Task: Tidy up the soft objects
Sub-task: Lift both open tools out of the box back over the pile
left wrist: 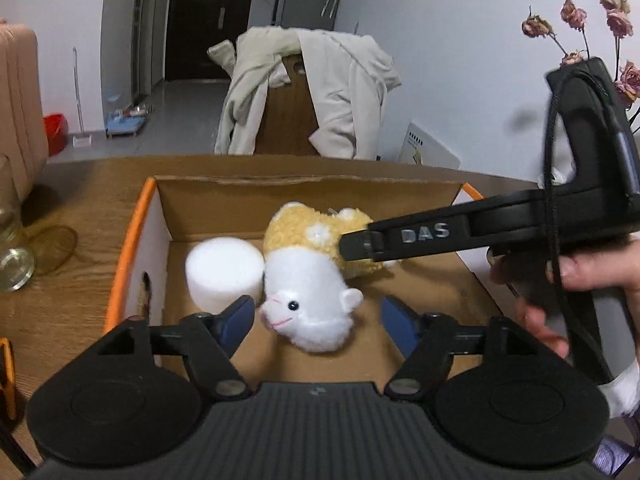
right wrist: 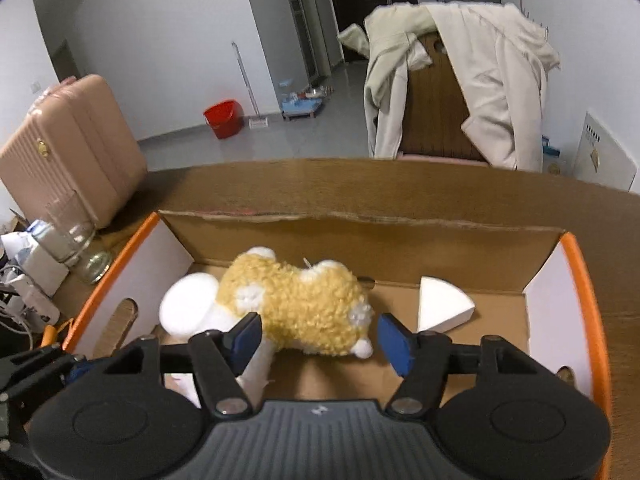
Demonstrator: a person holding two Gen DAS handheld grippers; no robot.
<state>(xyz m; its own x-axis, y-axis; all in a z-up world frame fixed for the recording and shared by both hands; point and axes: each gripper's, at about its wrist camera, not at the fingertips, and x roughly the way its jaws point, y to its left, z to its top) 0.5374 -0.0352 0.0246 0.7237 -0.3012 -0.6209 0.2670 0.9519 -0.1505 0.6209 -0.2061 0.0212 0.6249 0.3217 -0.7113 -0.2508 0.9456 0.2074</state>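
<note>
A plush toy [left wrist: 308, 288] with a yellow woolly body and a white head lies in a cardboard box with an orange rim [left wrist: 132, 232]. A white foam cylinder [left wrist: 224, 270] stands against its left side. My left gripper [left wrist: 318, 322] is open, its blue pads either side of the white head without pressing it. My right gripper [right wrist: 320, 340] is open around the yellow body of the plush toy [right wrist: 304, 308]. Its black finger [left wrist: 400, 240] reaches in from the right. A white foam wedge [right wrist: 442, 306] lies at the box's back right.
The box [right wrist: 108, 276] sits on a wooden table [left wrist: 72, 184]. Glass jars [right wrist: 80, 240] stand left of it. A person's hand [left wrist: 592, 272] holds the right gripper. Behind the table are a chair draped with a pale jacket [left wrist: 304, 92], a pink suitcase [right wrist: 68, 148] and dried flowers [left wrist: 616, 20].
</note>
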